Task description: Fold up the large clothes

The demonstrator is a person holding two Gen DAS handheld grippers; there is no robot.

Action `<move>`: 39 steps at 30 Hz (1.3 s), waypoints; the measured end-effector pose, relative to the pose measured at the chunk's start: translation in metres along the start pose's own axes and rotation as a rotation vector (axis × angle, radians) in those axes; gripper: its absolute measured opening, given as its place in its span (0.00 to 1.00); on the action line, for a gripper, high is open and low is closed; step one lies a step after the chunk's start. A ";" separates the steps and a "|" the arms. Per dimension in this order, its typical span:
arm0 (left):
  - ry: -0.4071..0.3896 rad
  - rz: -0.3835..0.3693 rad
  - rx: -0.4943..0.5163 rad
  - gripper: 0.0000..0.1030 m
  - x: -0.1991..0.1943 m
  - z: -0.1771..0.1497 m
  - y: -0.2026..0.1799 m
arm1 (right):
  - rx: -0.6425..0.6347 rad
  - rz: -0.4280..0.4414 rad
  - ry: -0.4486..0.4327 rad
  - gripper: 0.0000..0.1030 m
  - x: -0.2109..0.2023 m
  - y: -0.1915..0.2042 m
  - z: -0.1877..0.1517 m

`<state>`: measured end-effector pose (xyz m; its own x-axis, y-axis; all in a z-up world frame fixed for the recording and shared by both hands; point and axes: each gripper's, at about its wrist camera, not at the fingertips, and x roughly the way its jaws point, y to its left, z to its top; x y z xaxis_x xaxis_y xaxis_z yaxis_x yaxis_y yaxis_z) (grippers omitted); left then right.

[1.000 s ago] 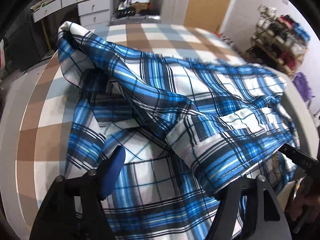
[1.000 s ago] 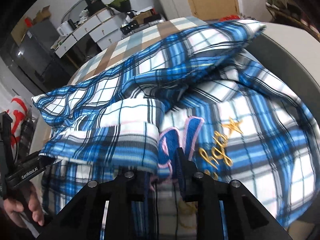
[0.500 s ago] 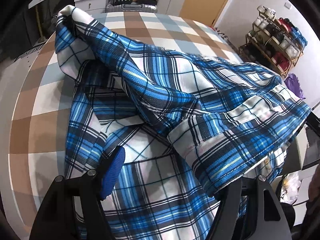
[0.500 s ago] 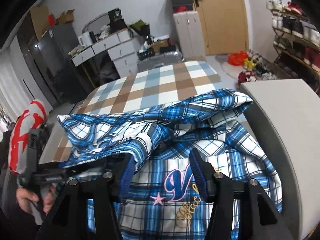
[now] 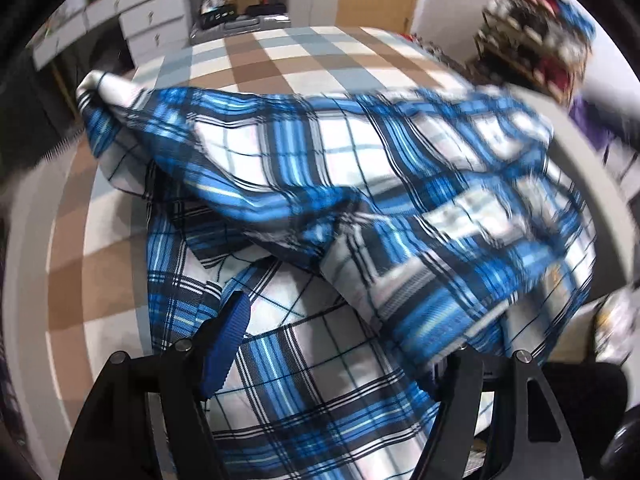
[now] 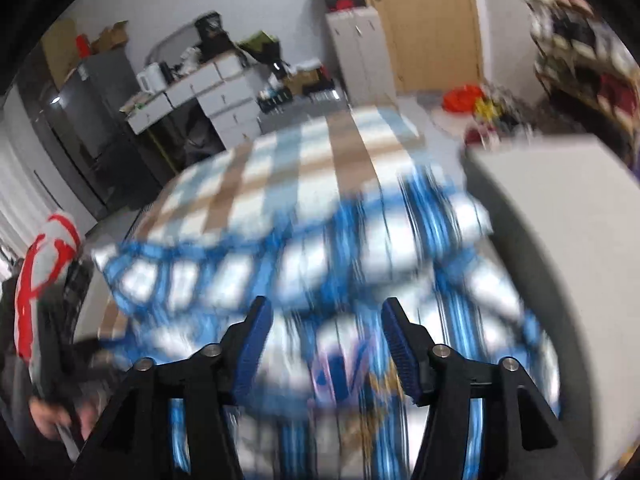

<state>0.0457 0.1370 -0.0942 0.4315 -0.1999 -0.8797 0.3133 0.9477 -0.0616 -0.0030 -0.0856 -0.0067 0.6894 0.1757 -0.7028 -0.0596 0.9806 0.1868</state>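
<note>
A blue, white and black plaid shirt [image 5: 360, 184] lies rumpled on the brown, white and grey checked bed cover [image 5: 280, 60]. One sleeve is folded across the body, and its cuff [image 5: 432, 312] drapes over the right finger of my left gripper [image 5: 336, 340]. That gripper stands open low over the shirt; its left blue pad [image 5: 228, 344] is bare. In the blurred right wrist view the shirt [image 6: 360, 248] lies below my right gripper [image 6: 324, 308]. Its jaws are opening wide, with nothing between them.
White drawers [image 6: 224, 92] and a dark fridge [image 6: 92, 120] stand beyond the bed. A shoe rack [image 5: 536, 32] is at the right. A grey padded surface [image 6: 560, 240] borders the bed's right side. The person's hand [image 6: 52, 412] and red-and-white sleeve [image 6: 44, 264] are at the left.
My right gripper has let go of the shirt front, opened wide and risen above it. The folded sleeve has settled across the shirt. The left gripper has rolled a little but stayed in place.
</note>
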 end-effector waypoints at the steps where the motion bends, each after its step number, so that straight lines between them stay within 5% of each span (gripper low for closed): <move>1: 0.005 0.021 0.029 0.67 0.003 -0.001 -0.004 | -0.045 -0.004 0.003 0.86 0.009 0.008 0.013; 4: 0.014 0.074 0.135 0.67 0.009 -0.005 -0.017 | -0.168 -0.099 0.093 0.87 0.059 0.023 0.038; 7: -0.050 0.065 0.227 0.67 -0.007 -0.014 -0.018 | -0.192 -0.177 0.294 0.84 0.117 0.012 0.032; 9: -0.121 0.081 0.308 0.67 -0.020 -0.019 -0.021 | -0.174 -0.203 0.416 0.68 0.145 -0.006 0.015; 12: -0.159 -0.023 0.337 0.67 -0.040 -0.023 -0.015 | -0.159 -0.187 0.509 0.69 0.159 -0.023 -0.005; 16: -0.237 -0.226 0.314 0.67 -0.078 -0.021 0.000 | -0.199 -0.168 0.485 0.74 0.149 -0.027 -0.018; 19: -0.315 -0.336 0.209 0.67 -0.109 0.008 0.009 | -0.179 -0.154 0.470 0.80 0.139 -0.032 -0.030; 22: -0.375 -0.254 0.161 0.67 -0.130 0.051 0.015 | -0.152 -0.151 0.387 0.80 0.125 -0.036 -0.039; 24: -0.395 -0.119 0.144 0.67 -0.132 0.086 0.023 | -0.050 -0.158 0.292 0.72 0.104 -0.038 -0.040; 27: -0.317 -0.080 0.101 0.67 -0.109 0.129 0.043 | 0.118 0.017 0.182 0.72 0.065 -0.034 -0.044; 29: -0.250 -0.150 0.040 0.67 -0.083 0.142 0.058 | 0.175 0.134 0.142 0.74 0.042 -0.021 -0.050; 33: -0.083 -0.241 -0.067 0.66 -0.030 0.123 0.074 | 0.249 0.369 0.038 0.84 0.019 0.004 -0.072; 39: 0.064 -0.371 -0.157 0.65 0.009 0.055 0.077 | 0.269 0.394 0.113 0.85 0.036 0.005 -0.083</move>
<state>0.1203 0.1941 -0.0808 0.2584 -0.5243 -0.8114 0.3027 0.8416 -0.4474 -0.0383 -0.0675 -0.0882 0.5687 0.5517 -0.6101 -0.1015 0.7832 0.6135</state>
